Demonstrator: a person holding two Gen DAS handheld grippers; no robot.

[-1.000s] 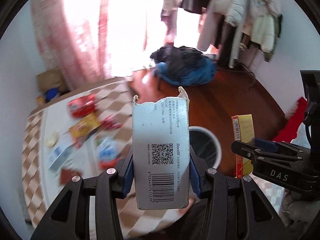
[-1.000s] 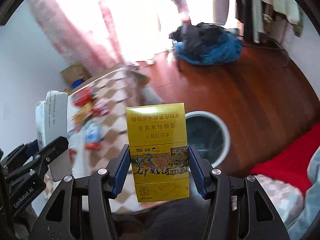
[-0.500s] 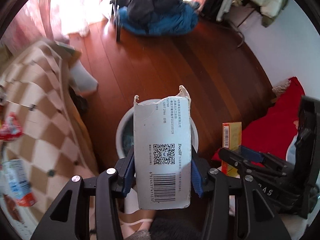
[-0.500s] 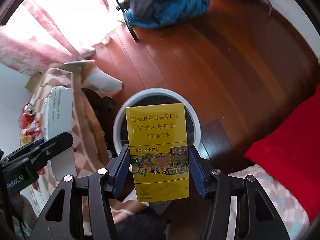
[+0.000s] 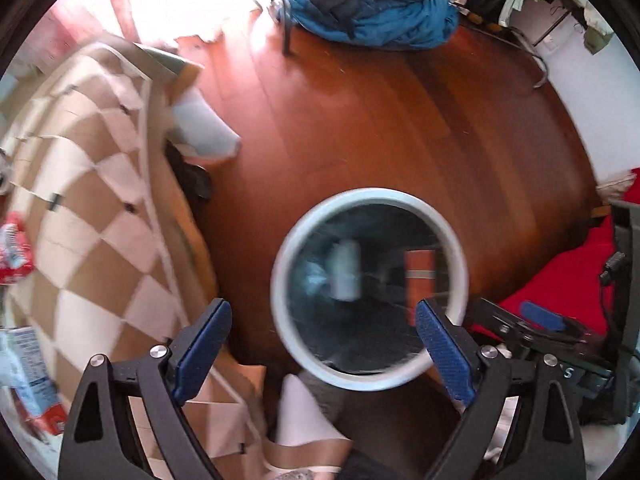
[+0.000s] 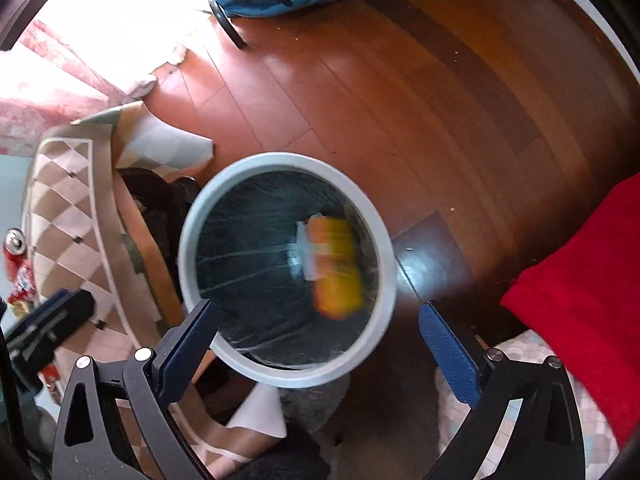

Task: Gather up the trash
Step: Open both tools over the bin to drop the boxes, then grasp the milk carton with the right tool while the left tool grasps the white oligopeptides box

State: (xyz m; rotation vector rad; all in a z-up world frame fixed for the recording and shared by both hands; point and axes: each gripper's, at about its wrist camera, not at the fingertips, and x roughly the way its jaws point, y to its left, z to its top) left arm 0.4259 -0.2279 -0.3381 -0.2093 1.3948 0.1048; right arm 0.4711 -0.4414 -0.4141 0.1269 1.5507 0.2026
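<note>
A round waste bin with a pale rim and a dark liner stands on the wooden floor below both grippers. Inside it, blurred, are the white carton and the yellow box, the box also showing as an orange shape. My left gripper hangs open over the bin, nothing between its blue pads. My right gripper is open too, directly above the bin mouth. The right gripper's body shows at the right of the left wrist view; the left gripper's body shows at the left of the right wrist view.
A table with a checked brown-and-white cloth stands left of the bin, with red wrappers, a red can and a blue-white packet on it. A red blanket lies right. Blue clothes are heaped on the far floor.
Both grippers opened over the bin. The white carton dropped from the left one and the yellow box from the right one; both are now inside the bin.
</note>
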